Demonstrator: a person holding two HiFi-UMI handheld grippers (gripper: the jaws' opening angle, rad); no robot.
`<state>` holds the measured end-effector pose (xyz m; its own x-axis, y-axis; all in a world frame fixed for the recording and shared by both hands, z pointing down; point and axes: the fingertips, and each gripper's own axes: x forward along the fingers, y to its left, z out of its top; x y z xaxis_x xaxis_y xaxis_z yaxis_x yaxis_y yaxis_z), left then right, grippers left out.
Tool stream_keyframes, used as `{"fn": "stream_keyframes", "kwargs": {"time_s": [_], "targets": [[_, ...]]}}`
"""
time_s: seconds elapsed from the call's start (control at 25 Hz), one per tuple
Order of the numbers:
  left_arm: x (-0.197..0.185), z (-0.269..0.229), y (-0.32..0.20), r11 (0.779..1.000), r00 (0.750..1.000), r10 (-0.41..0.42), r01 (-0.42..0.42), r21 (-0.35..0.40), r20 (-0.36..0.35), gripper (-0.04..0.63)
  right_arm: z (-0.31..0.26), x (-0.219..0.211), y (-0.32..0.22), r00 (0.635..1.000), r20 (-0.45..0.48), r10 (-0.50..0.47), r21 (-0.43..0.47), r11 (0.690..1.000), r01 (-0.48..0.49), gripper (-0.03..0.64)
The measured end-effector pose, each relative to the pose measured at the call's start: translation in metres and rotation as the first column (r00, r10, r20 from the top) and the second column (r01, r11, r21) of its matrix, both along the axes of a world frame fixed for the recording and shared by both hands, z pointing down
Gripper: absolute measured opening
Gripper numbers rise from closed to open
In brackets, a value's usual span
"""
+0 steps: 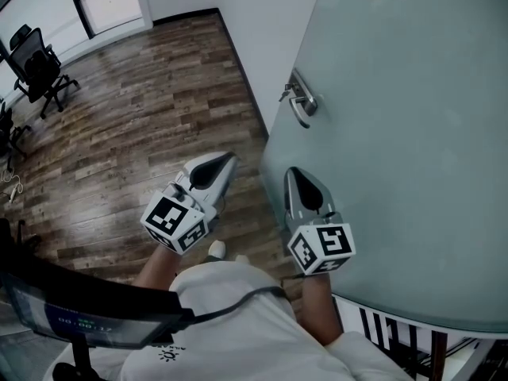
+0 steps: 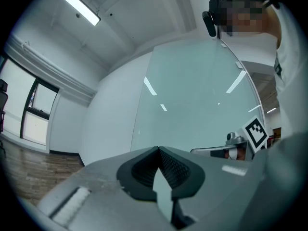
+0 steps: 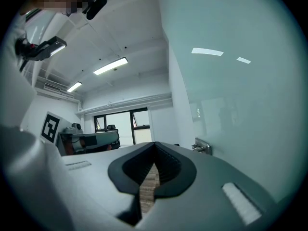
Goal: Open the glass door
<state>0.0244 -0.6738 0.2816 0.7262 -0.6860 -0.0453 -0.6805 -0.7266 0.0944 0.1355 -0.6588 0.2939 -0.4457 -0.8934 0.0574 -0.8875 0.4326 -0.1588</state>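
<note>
The frosted glass door (image 1: 413, 133) fills the right of the head view, with its metal lever handle (image 1: 301, 103) near the door's left edge. My right gripper (image 1: 293, 173) is held level just below the handle and close to the glass, apart from it. Its jaws are shut with nothing between them. My left gripper (image 1: 229, 160) hovers to its left over the floor, also shut and empty. In the right gripper view the handle (image 3: 202, 147) shows just right of the closed tips (image 3: 154, 145). The left gripper view faces the glass door (image 2: 197, 100) over its closed tips (image 2: 158, 150).
A white wall (image 1: 262, 22) meets the door's left edge. Wooden floor (image 1: 143, 133) spreads to the left, with a black office chair (image 1: 36, 63) at the far left. A dark window frame (image 3: 118, 126) stands at the room's far end.
</note>
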Motion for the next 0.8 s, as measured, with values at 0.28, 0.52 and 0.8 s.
{"fn": "stream_keyframes", "kwargs": {"time_s": [0.28, 0.52, 0.8], "targets": [[-0.002, -0.001, 0.012, 1.000, 1.000, -0.011, 0.011, -0.004, -0.002, 0.002, -0.002, -0.003, 0.012, 1.000, -0.006, -0.014, -0.002, 1.000, 0.014, 0.008], [0.001, -0.003, 0.019, 1.000, 1.000, -0.001, 0.001, -0.002, -0.001, 0.002, -0.004, 0.003, 0.018, 1.000, -0.013, -0.001, -0.006, 1.000, 0.001, 0.008], [0.002, 0.006, 0.014, 1.000, 1.000, -0.002, 0.002, -0.014, 0.001, 0.002, 0.007, 0.003, 0.013, 0.999, -0.041, -0.009, -0.026, 1.000, 0.008, 0.008]]}}
